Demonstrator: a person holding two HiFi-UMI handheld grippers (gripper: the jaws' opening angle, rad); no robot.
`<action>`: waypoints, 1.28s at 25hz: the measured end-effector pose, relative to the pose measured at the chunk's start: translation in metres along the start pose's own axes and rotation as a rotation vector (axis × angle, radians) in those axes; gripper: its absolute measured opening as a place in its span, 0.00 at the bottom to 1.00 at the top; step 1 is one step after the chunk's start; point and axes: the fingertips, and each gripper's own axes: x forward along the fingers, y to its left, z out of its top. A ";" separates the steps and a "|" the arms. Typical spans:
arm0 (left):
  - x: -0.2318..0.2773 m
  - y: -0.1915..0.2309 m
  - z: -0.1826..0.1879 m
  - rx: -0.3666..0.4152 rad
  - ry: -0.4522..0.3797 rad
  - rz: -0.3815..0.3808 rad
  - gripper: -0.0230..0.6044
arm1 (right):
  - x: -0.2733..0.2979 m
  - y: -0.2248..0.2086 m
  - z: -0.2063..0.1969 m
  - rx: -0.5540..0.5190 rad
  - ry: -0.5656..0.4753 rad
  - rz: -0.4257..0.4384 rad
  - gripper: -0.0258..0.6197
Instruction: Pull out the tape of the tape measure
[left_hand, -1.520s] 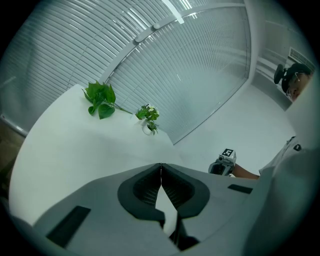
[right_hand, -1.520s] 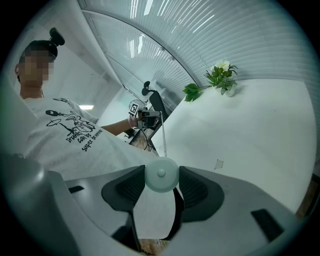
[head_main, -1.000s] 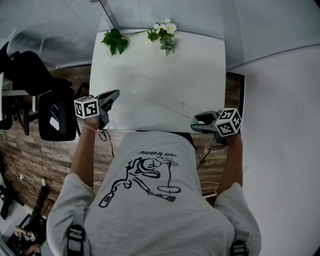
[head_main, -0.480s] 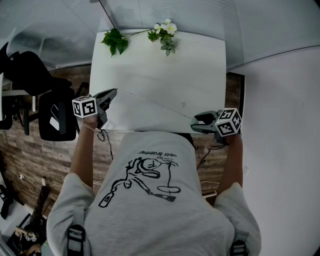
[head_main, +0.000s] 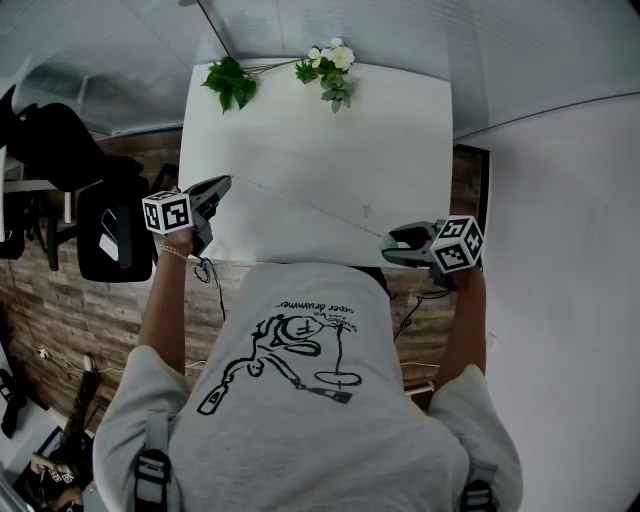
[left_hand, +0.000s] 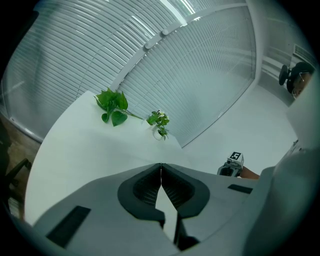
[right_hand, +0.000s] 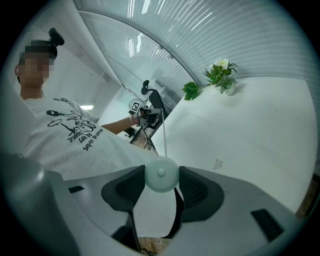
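1. Tape is already out. In the head view it runs as a thin straight line over the table, from about 10 o'clock down to about 4 o'clock.
2. The right gripper sits at the table's 4 o'clock corner. Its jaws are clamped on the round pale case, which fills the gap between the pads.
3. The left gripper is at the table's 9 o'clock edge. Its jaws are closed tip to tip on the tape's free end, which shows only as a thin edge-on line between the pads.
4. In the right gripper view the tape leaves the case toward 12 o'clock and reaches the left gripper with no visible sag.
5. The pull looks largely done, since the tape spans almost the whole width of the table between the two grippers.
6. How much tape is left inside the case cannot be told.
7. At most, the grippers could be drawn further apart, or this stretch simply held.
8. The flowers at the table's 12 o'clock edge lie well apart from the tape.
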 end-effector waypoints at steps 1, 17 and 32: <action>0.000 0.001 0.000 -0.002 0.001 0.000 0.07 | 0.000 0.000 0.001 0.000 0.001 0.001 0.38; -0.002 0.014 -0.003 -0.016 0.002 0.032 0.07 | -0.001 -0.003 -0.002 0.005 0.021 -0.001 0.38; -0.005 0.021 -0.023 -0.060 0.040 0.045 0.07 | -0.011 -0.029 -0.007 0.032 -0.038 -0.134 0.38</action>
